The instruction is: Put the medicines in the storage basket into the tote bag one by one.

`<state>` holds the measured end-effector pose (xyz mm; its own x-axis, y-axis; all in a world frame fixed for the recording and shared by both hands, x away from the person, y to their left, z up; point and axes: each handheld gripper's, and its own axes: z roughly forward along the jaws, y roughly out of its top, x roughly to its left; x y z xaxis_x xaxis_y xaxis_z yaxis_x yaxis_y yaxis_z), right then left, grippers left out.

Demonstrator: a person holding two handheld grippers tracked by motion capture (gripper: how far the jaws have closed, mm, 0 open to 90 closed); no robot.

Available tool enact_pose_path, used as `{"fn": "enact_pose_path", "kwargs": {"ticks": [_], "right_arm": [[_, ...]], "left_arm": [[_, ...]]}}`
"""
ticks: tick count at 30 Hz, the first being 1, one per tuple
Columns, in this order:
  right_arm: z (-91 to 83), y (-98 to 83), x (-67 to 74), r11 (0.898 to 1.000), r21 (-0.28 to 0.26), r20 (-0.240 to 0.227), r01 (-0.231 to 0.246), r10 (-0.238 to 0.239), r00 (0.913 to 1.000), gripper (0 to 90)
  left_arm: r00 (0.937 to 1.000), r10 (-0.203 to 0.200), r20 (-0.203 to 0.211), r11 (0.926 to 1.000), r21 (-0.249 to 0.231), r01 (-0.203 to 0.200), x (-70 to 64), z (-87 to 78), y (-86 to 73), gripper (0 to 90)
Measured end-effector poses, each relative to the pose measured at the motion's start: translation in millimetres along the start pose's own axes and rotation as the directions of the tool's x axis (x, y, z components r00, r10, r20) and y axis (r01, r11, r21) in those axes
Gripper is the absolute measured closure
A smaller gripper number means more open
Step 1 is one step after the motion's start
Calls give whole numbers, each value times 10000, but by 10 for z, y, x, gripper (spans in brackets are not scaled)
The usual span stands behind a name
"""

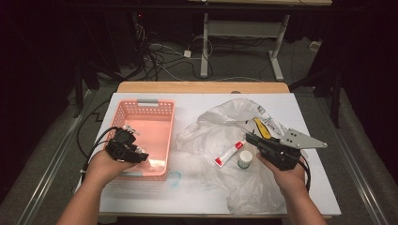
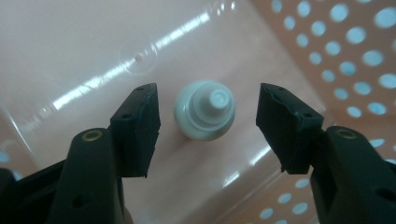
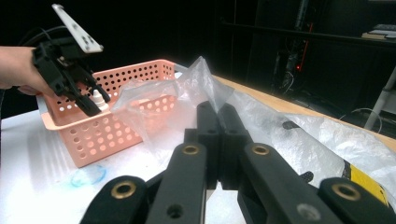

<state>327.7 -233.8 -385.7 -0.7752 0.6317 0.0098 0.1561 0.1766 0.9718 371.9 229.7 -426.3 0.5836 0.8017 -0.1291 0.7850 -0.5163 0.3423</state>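
We are at the drop-off step: our left gripper (image 2: 208, 114) hangs over the pink perforated basket (image 1: 160, 108), jaws parted and clear of the small white bottle (image 2: 204, 115), which sits between them without either pad touching it. We cannot tell whether the bottle already rests on the basket floor or is on its way down. Apart from that bottle, the basket looks bare. Our right gripper (image 3: 218, 122) is clenched on nothing, resting by the crumpled clear plastic bag (image 1: 220, 124), where a red-and-white tube (image 1: 229, 154) and a white-capped jar (image 1: 244, 159) lie. Next, we judge, the left hand should lift straight out, then one gripper should fetch the tube or jar
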Motion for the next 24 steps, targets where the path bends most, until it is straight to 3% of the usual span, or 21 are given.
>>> {"fn": "enact_pose_path", "kwargs": {"ticks": [4,7,11,17,20,24], "right_arm": [[1,-4,-6,10000,-9,23,-26,26,10000,900],[6,-9,-12,10000,1,25,-24,24,10000,900],[6,-19,-5,10000,70,26,-60,60,10000,900],[1,-11,1,10000,12,-3,13,-13,10000,900],[-4,-8,-6,10000,-5,4,-10,10,10000,900],[-11,-15,-15,10000,32,47,-78,78,10000,900]], "left_arm": [[9991,260,-330,9981,562,-241,-40,53,44,502],[9976,343,-604,9981,524,-312,-59,56,42,571],[9949,499,-881,9982,372,-467,-96,52,27,580],[9986,242,-477,9982,-542,-268,-58,-24,-32,582],[9990,311,-335,9928,-1150,-348,-62,-75,-72,582],[9993,289,-257,9790,-2011,-335,-90,-151,-142,581]]}}
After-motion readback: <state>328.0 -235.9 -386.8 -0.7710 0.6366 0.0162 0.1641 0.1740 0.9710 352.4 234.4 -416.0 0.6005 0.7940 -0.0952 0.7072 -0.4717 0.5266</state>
